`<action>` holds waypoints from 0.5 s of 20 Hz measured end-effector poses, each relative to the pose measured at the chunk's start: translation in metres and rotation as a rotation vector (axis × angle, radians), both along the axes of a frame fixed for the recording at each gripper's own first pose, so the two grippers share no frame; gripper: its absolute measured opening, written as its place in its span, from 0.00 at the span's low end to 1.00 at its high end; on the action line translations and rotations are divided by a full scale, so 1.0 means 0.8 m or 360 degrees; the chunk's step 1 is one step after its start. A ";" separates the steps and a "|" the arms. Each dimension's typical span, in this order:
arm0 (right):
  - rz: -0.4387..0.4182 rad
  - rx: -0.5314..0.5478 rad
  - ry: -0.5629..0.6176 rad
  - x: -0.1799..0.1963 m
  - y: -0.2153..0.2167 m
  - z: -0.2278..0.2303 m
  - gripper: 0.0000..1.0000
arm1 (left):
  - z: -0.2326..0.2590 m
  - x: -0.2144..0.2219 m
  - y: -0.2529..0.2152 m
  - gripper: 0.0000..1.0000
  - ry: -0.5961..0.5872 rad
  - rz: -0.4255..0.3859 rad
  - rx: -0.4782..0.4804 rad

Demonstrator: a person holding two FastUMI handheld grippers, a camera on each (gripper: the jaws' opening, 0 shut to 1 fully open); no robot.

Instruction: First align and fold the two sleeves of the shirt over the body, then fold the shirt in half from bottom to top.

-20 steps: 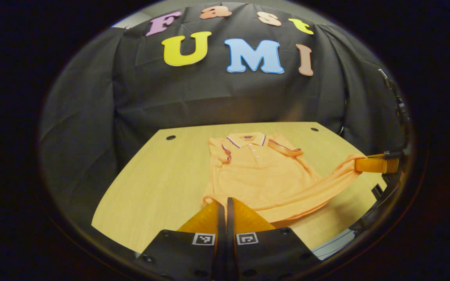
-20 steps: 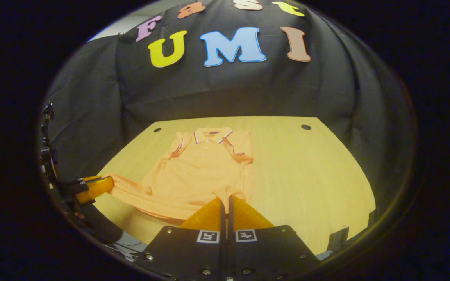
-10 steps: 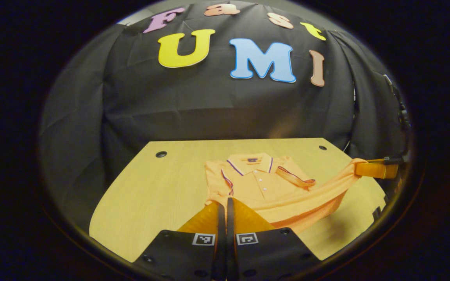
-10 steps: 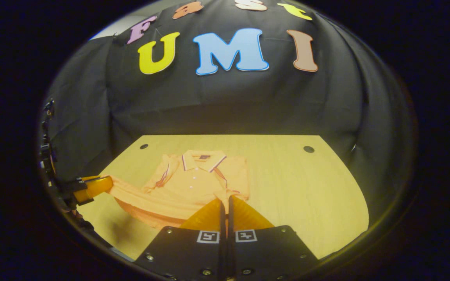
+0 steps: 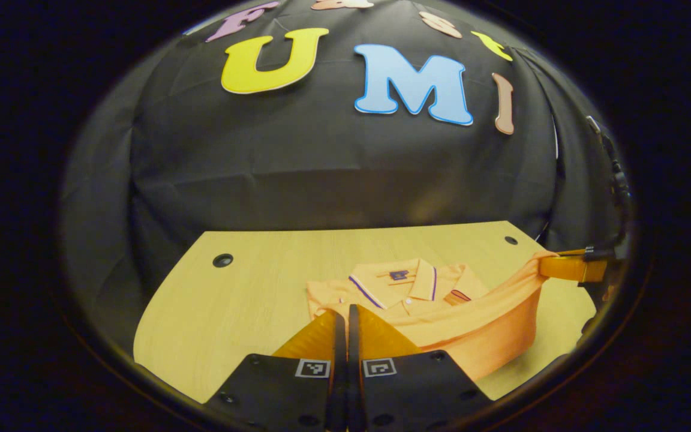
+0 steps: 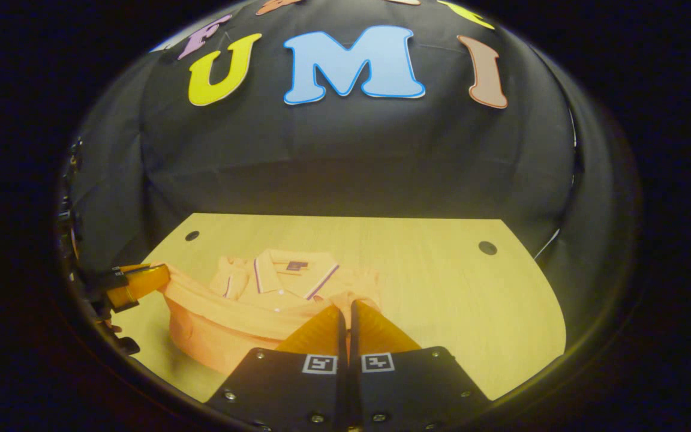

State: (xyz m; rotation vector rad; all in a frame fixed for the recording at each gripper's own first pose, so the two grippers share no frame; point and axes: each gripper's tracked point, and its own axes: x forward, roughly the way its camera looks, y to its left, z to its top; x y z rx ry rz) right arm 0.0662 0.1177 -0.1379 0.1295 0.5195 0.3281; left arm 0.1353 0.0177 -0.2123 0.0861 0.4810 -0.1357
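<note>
Both hand-held grippers, left (image 5: 341,317) and right (image 6: 345,316), are clamped on the hem of the shirt (image 5: 477,324). Over the last second the hem has risen and travelled toward the collar (image 5: 402,281) near the worktop (image 5: 231,306) far edge: bottom-to-top fold underway, sleeves already folded in.

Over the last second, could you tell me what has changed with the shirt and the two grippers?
Both grippers carried the shirt's hem up and toward the collar, so the lower half now arches over the chest. The left gripper and right gripper stayed shut on the hem corners; the collar end stayed flat on the table.
</note>
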 end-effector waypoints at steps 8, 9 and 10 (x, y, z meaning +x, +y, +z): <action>-0.0077 -0.0075 0.0031 0.095 0.015 -0.019 0.01 | -0.034 0.108 0.011 0.06 0.0047 -0.0065 -0.0019; -0.0082 -0.0092 0.0033 0.106 0.018 -0.023 0.01 | -0.037 0.118 0.013 0.06 0.0050 -0.0065 -0.0029; -0.0088 -0.0105 0.0036 0.117 0.023 -0.028 0.01 | -0.042 0.131 0.016 0.06 0.0054 -0.0060 -0.0030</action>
